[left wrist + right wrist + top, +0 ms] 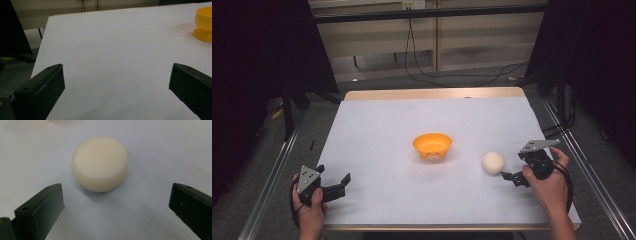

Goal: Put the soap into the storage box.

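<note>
Right gripper [116,202], jaws wide apart and empty, faces a round cream puck-shaped object [100,163] near the tabletop's right edge.

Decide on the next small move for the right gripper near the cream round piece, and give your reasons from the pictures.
Probably a short push forward, so the jaws come to either side of the cream round piece, then close. The right gripper is open and aimed at the piece, which lies on the table just ahead of the jaw tips, untouched. The orange bowl stands apart, out of the way.
</note>
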The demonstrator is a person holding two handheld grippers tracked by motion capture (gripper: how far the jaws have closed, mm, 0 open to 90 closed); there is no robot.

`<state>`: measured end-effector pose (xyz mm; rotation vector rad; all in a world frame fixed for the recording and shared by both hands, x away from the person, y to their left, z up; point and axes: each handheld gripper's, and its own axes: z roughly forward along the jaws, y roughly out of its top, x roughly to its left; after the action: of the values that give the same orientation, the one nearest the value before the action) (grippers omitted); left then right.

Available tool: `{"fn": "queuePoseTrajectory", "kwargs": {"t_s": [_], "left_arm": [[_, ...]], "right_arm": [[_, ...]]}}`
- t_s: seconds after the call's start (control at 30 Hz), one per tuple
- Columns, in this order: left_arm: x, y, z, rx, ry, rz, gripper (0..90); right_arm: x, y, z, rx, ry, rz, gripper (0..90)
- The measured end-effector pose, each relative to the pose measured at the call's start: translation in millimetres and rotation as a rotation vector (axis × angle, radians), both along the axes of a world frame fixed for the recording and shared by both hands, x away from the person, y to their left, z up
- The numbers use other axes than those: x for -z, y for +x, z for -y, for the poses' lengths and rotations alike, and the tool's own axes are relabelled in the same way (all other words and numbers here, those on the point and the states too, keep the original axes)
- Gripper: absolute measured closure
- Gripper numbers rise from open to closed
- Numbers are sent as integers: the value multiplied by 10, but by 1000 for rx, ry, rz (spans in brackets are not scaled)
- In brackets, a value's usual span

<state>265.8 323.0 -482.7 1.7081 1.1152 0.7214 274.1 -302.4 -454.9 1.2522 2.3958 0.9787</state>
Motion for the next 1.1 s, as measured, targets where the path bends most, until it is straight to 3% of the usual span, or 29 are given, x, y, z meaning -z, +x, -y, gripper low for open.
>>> {"fn": "queuePoseTrajectory", "kwargs": {"t_s": [1.1], "left_arm": [[-3,-4,-12,3,10,5,0]], "right_arm": [[-102,322,-296,-52,-14,-21,0]]}}
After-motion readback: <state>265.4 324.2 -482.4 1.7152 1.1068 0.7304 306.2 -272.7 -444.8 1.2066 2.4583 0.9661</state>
